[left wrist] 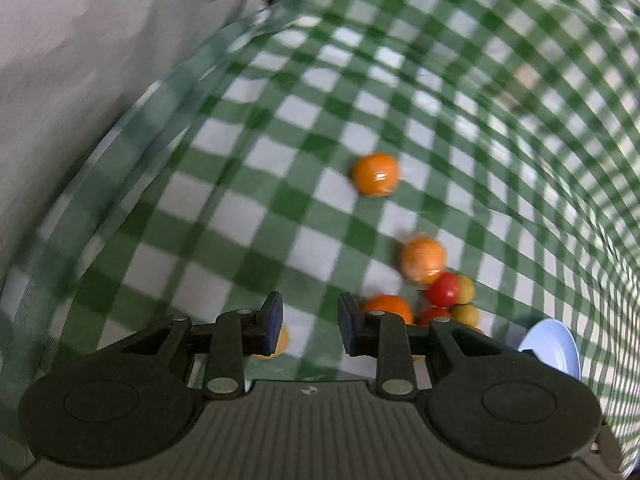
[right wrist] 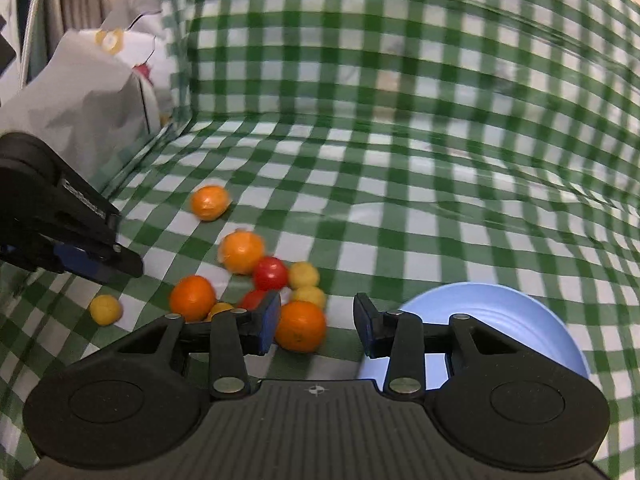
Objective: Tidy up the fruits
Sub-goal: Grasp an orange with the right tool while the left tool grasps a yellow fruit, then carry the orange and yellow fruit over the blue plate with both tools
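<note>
In the right wrist view, at the left edge of the frame, the left hand-held gripper is seen from the side over the checked cloth that covers the desk; in its own view the left hand-held gripper is shown with jaws partly apart and nothing between them. Below it, at lower left, a lone small yellow fruit lies apart from the rest. Toward the middle, the far orange sits alone, and nearer the camera a loose cluster is formed by the second orange, the left orange, the red fruit and the yellow pair, several touching. The nearest orange lies just past the left finger of the right hand-held gripper, whose jaws are held wide and empty. At lower right the blue plate is seen, empty as far as can be told and partly hidden behind the right finger.

Several risks can be judged. The fruits are round and the cloth is rumpled, so any nudge is likely to send one rolling. If the nearest orange is closed on off-centre, it may be squirted sideways into the cluster. The two tools are close, so a collision is possible. The blur suggests motion, which makes aim less sure.
</note>
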`<move>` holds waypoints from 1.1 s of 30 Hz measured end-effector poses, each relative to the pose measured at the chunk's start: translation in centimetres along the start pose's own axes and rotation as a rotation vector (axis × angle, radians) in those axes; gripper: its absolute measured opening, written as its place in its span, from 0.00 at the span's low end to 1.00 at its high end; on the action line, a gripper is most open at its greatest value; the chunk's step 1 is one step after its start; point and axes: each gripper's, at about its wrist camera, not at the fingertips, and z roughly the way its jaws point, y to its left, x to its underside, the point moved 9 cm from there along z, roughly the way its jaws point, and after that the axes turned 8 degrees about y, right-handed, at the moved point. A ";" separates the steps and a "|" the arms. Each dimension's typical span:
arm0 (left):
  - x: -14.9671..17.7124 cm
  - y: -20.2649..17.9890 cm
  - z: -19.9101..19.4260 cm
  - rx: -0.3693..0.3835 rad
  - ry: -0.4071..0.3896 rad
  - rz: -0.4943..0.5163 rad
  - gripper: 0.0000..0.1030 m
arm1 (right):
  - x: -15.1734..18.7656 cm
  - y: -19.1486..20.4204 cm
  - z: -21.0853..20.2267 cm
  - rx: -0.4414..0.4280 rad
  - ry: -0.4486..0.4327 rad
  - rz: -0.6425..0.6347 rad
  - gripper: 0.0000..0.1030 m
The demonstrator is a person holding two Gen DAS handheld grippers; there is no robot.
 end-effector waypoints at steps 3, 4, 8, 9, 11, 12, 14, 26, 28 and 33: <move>0.2 1.2 0.4 -0.016 0.022 -0.024 0.32 | 0.6 0.4 1.9 0.007 0.045 -0.012 0.43; 0.2 1.3 0.5 -0.018 0.027 -0.022 0.32 | 0.6 0.4 2.3 0.011 0.057 -0.011 0.43; 0.6 1.6 0.9 -0.018 0.056 -0.023 0.32 | 0.6 1.0 3.2 0.019 0.074 -0.034 0.46; 0.7 1.4 1.0 -0.020 0.060 -0.011 0.32 | 0.7 1.0 3.5 0.028 0.082 -0.042 0.46; 1.2 0.9 1.1 -0.027 0.068 0.018 0.32 | 0.7 1.0 4.1 0.037 0.094 -0.048 0.47; 1.5 0.7 1.3 -0.033 0.075 0.033 0.32 | 0.8 0.9 4.1 0.040 0.098 -0.048 0.47; 1.9 0.4 1.5 -0.051 0.082 0.047 0.32 | 0.9 0.8 4.1 0.042 0.105 -0.048 0.47; 2.5 -0.5 2.0 -0.070 0.076 0.105 0.26 | 1.2 1.1 4.9 0.024 0.137 -0.059 0.38; 2.2 -0.9 1.7 -0.073 0.045 0.114 0.26 | 1.1 1.0 4.7 0.019 0.131 -0.049 0.37; 1.7 -2.7 0.9 -0.071 -0.037 0.157 0.26 | -0.1 0.6 3.2 0.007 0.079 -0.025 0.37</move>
